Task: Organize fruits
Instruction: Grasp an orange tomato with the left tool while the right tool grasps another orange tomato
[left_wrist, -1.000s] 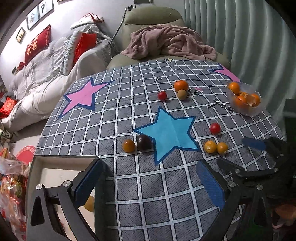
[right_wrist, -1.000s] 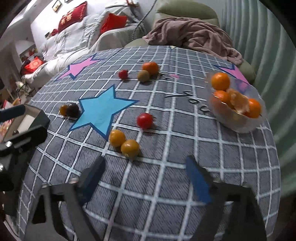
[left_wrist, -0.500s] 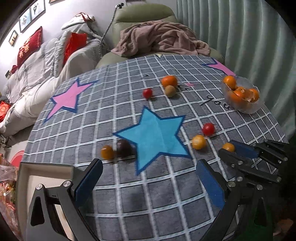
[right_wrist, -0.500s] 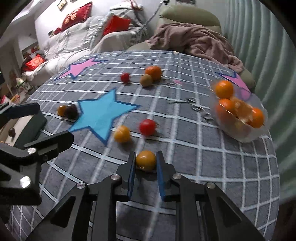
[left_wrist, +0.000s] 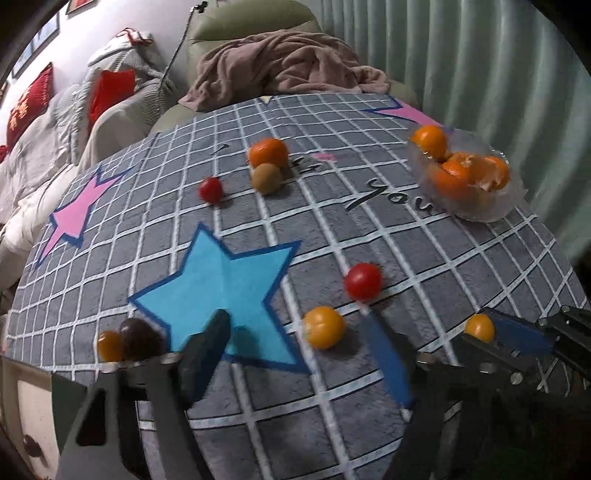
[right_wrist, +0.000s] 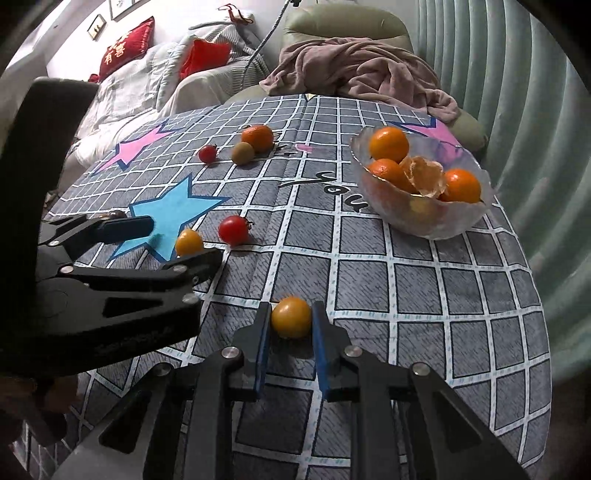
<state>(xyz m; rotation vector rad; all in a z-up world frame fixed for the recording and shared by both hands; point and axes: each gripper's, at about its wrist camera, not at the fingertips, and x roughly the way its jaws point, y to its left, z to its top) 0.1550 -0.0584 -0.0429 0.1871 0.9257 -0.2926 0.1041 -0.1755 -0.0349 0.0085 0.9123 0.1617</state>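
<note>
At the bottom centre of the right wrist view, the right gripper (right_wrist: 291, 321) has its two blue-padded fingers (right_wrist: 261, 343) closed against the sides of a small yellow tomato (right_wrist: 291, 317), which sits just above the grey checked tablecloth (right_wrist: 424, 295); whether it touches the cloth cannot be told. In the left wrist view the same tomato shows at the lower right of the frame, pinched at the tip of that gripper. The left gripper (left_wrist: 295, 347) fills the bottom of its own view with fingers spread wide and nothing between them, its left finger (left_wrist: 207, 350) over the lower point of the blue star (left_wrist: 218, 284) printed on the cloth. Just beyond its fingertips lies a second yellow tomato (left_wrist: 324, 327), and a little further up, slightly right, a red tomato (left_wrist: 363, 281). At the lower left of that frame a dark plum-coloured fruit (left_wrist: 136, 338) touches a small orange one (left_wrist: 109, 345), near the corner of a white box (left_wrist: 29, 410). Higher, around the upper centre, another red tomato (left_wrist: 210, 189) lies apart from a brownish kiwi-like fruit (left_wrist: 266, 178) that rests against an orange (left_wrist: 268, 152). At the upper right stands a clear glass bowl (right_wrist: 424, 221) holding whole oranges and a piece of peel. Behind the table, a pink blanket (right_wrist: 354, 70) is draped over a green armchair (right_wrist: 347, 22).
</note>
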